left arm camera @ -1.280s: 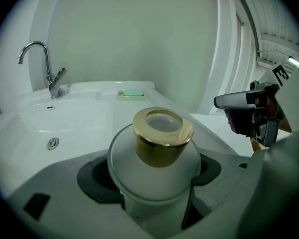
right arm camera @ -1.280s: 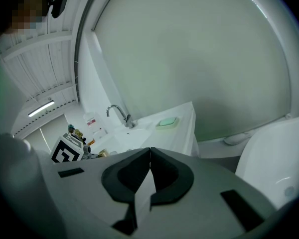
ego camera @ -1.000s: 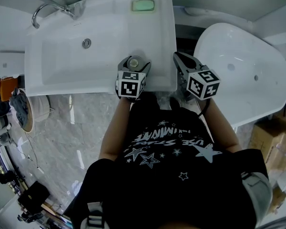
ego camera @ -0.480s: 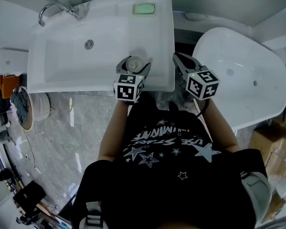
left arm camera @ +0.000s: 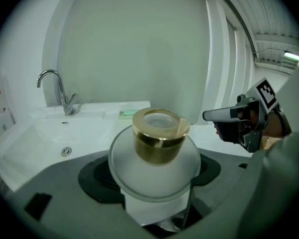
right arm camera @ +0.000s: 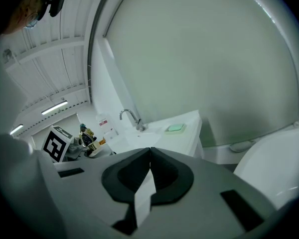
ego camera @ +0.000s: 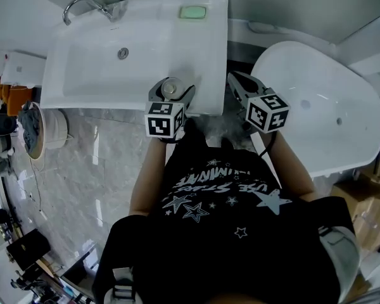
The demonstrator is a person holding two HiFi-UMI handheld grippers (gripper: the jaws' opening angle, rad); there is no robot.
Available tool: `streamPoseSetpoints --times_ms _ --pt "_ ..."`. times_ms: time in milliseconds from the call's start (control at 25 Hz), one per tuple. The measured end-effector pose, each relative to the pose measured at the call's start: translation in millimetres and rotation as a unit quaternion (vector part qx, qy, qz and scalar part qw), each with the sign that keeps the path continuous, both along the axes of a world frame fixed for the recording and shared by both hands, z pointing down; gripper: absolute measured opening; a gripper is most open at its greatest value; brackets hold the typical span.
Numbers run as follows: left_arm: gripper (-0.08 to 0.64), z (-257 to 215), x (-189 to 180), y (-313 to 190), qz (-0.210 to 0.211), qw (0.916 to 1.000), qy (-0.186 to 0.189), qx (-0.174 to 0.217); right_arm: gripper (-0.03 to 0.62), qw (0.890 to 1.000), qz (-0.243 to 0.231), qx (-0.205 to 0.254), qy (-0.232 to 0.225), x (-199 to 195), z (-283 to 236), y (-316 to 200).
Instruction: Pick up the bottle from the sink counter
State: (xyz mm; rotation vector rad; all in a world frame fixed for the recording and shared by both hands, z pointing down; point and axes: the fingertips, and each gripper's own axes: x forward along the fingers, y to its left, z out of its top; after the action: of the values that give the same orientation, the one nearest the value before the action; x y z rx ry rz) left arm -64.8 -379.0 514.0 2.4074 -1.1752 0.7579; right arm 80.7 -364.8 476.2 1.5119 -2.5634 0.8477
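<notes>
So, the grab part looks done. In the left gripper view the bottle (left arm camera: 158, 156), a frosted white rounded body with a gold cap, is clamped between the jaws of the left gripper (ego camera: 170, 91), one dark pad pressed to each side of the body below the cap. It is held upright, cap up.

From the head view the bottle is placed over the front right corner of the sink counter (ego camera: 206, 49), right by the near edge, with the basin (ego camera: 95, 68) off to its left. The faucet (ego camera: 82, 6) and a green soap bar (ego camera: 192, 11) are seen well apart from it at the back of the counter.

Whether the bottle's base is clear of the counter can't be told. Its bottom is hidden by the jaws in the gripper view and by the gripper's marker cube from above. So the lift itself is best counted as not confirmed: probably underway or about to be done, but that's a guess.

The right gripper (right arm camera: 149, 152) isn't involved. Its jaws are closed together on nothing, and it is held just off the right edge of the counter, between the sink and the white bathtub (ego camera: 323, 106).

What's left, as far as can be judged: the bottle raised cleanly off the counter without being tilted or let slip.
</notes>
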Motion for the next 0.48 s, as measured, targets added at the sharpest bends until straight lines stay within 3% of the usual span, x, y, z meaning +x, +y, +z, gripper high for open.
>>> streamPoseSetpoints --times_ms 480 --pt "0.359 -17 -6 93 -0.09 0.9956 0.024 0.006 0.006 0.996 -0.094 -0.008 0.002 -4 5 67"
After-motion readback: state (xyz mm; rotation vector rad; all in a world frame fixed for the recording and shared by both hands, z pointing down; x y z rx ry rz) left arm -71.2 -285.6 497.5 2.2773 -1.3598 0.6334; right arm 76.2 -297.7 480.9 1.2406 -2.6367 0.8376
